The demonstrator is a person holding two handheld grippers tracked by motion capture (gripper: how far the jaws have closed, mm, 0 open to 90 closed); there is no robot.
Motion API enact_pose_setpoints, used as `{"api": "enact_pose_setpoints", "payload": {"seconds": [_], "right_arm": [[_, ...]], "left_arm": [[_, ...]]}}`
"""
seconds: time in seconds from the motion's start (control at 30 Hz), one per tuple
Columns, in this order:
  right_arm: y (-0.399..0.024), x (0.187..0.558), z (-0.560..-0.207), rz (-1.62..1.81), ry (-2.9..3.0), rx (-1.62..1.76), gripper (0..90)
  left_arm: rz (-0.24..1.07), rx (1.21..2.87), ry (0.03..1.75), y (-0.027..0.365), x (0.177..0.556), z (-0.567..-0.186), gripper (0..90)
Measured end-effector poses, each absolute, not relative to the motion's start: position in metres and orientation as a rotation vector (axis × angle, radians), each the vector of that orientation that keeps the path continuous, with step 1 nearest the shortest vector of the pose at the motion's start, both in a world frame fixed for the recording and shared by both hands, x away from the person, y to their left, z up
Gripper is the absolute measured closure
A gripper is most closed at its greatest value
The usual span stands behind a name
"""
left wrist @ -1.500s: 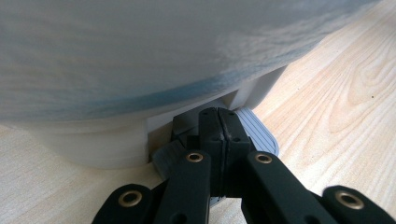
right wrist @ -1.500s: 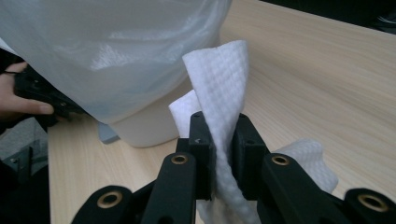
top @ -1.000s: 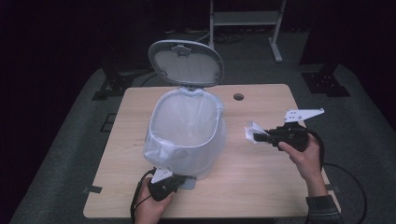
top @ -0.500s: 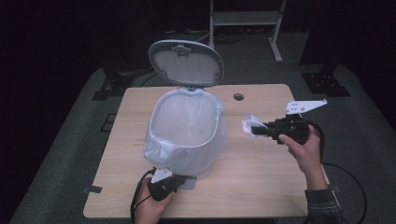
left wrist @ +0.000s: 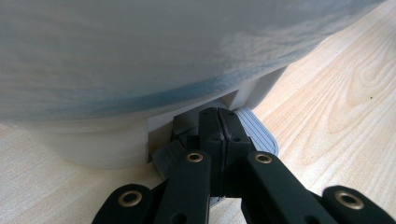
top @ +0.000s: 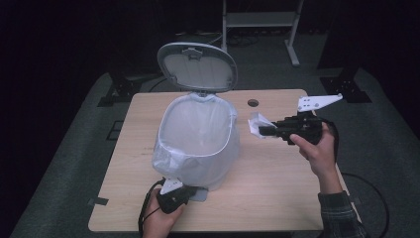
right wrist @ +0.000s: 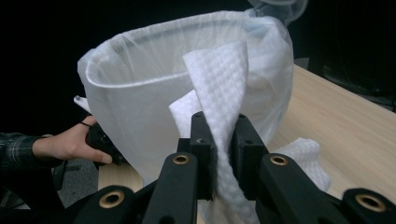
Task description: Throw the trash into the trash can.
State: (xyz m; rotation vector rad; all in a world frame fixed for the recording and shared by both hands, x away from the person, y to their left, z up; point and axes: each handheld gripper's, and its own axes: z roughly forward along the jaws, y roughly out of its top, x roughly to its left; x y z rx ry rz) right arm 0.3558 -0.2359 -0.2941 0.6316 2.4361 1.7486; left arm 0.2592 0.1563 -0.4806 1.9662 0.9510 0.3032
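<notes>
Metal stand [top: 260,20] behind table [top: 277,188]; cable hole [top: 253,103].

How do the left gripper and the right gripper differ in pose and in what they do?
The left gripper sits low, shut, pressing the bin's pedal; the right gripper is raised beside the bin, shut on a paper towel. Both are hand-held, with black fingers.

white paper towel [right wrist: 219,88] with a quilted dimple pattern; pale grey bin [top: 198,144] lined with a translucent white bag [right wrist: 140,107]; grey ribbed pedal [left wrist: 254,130]; black tools; light wood-grain worktop [top: 277,183]
</notes>
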Motion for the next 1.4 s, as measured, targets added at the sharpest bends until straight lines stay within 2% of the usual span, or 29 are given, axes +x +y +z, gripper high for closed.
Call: {"api": "enact_pose_setpoints", "payload": {"seconds": [0.63,1.4], "right_arm": [[-0.198,0.360,-0.258,1.794,2.452,0.488,80.6],[-0.157,0.366,-0.238,1.824,2.461,0.383,80.5]], "left_arm": [[0.302,1.965,0.952,0.156,0.259,-0.481,90.0],[0.304,1.964,0.950,0.156,0.259,-0.481,90.0]]}}
